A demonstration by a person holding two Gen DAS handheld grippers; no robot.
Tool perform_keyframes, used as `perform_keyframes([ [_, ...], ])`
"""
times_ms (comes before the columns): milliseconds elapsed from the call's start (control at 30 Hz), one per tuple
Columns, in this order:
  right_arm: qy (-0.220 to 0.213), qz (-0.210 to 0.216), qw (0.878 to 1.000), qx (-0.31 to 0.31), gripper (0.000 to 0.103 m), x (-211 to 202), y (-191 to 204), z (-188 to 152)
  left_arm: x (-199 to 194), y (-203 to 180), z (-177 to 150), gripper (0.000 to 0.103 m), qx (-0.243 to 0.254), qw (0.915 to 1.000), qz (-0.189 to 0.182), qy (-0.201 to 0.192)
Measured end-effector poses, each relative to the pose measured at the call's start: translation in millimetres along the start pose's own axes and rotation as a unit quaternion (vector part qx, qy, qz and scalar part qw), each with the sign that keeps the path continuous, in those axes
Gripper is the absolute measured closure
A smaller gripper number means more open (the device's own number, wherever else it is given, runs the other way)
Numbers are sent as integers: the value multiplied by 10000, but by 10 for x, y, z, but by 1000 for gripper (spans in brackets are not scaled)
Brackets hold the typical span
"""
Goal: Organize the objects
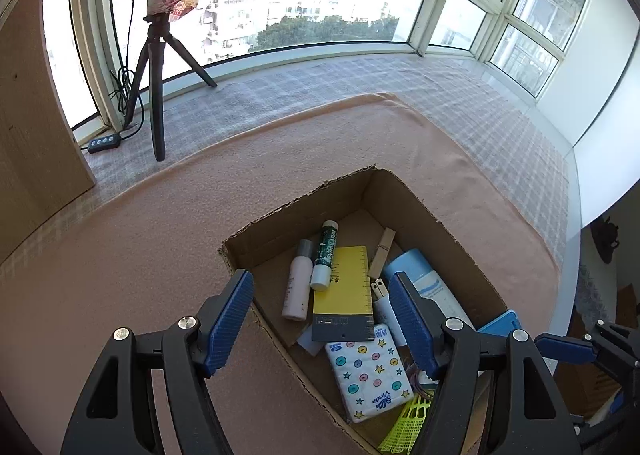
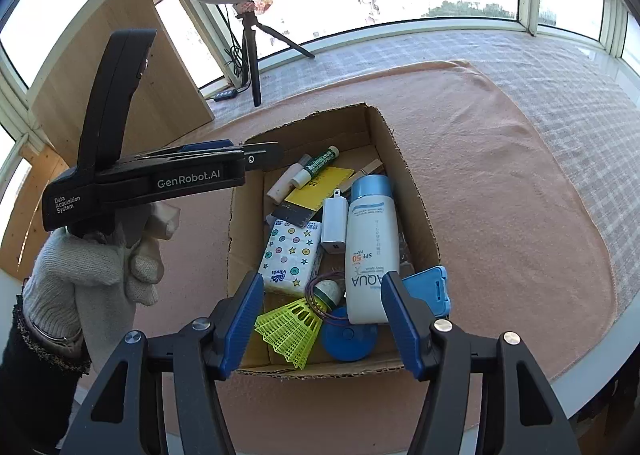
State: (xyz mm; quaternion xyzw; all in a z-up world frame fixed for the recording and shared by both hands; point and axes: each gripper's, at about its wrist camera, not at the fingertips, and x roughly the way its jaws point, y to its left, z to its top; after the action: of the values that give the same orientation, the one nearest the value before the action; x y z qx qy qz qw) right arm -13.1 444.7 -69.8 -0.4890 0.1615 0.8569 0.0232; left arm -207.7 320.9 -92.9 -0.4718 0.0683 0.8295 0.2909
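Cardboard box (image 2: 416, 191) set open-topped on the pink blanket (image 2: 500, 175), evidently serving as the collecting bin, with nothing left loose on the cloth around it; contents lying flat in a loose heap, judged dropped in rather than arranged. Sunscreen bottle (image 2: 372, 251) resting on its side along the right wall, long axis running near to far, light-blue cap at the far end, base toward the near wall; tissue pack (image 2: 290, 255) flat at the left, touching the white charger (image 2: 334, 223); yellow ruler (image 1: 347, 287) flat further back, long axis near to far, with the green-labelled tube (image 1: 325, 255) and pale small bottle (image 1: 298, 283) lying just beside or partly across its left edge, caps toward the far wall; yellow shuttlecock (image 2: 290, 329) tipped over at the near wall, skirt toward the camera; blue round tin (image 2: 349, 339) and blue case (image 2: 430, 289) in the near right corner. Left gripper (image 1: 320, 327) held over the box's left side, jaws apart, nothing between the pads; right gripper (image 2: 322, 319) poised above the near end, jaws likewise apart and empty. Gloved hand (image 2: 100, 267) gripping the left tool's handle. Sorting judged near complete.
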Motion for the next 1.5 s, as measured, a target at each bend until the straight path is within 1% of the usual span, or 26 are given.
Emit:
perform_keyframes([
  [367,-121,37,9998,-152,45,-28,358,37,-653,395,-316,30,-249,9987,313,-321],
  [600,-161,136,9992,-341,44,-6,706,38,-1066,675,-629,30,-501,9965,487,-455],
  [800,-213,151,9976,-648,43,12,1075,16,-1390,941,-945,30,-710,9935,729,-516],
  [933,-270,189,9962,-801,41,22,1330,-13,-1615,1117,-1192,30,-877,9905,898,-559],
  [1033,-271,235,9950,-928,40,42,1524,-42,-1764,1247,-1386,29,-1020,9886,956,-563],
  [1133,-277,279,9941,-1013,39,73,1695,-80,-1886,1357,-1558,29,-1099,9859,1127,-562],
  [1267,-318,247,9928,-1131,38,101,1903,-144,-2066,1502,-1801,29,-1332,9808,1273,-647],
  [1500,-447,48,9887,-1428,37,157,2227,-293,-2264,1704,-2196,28,-1684,9726,1471,-637],
])
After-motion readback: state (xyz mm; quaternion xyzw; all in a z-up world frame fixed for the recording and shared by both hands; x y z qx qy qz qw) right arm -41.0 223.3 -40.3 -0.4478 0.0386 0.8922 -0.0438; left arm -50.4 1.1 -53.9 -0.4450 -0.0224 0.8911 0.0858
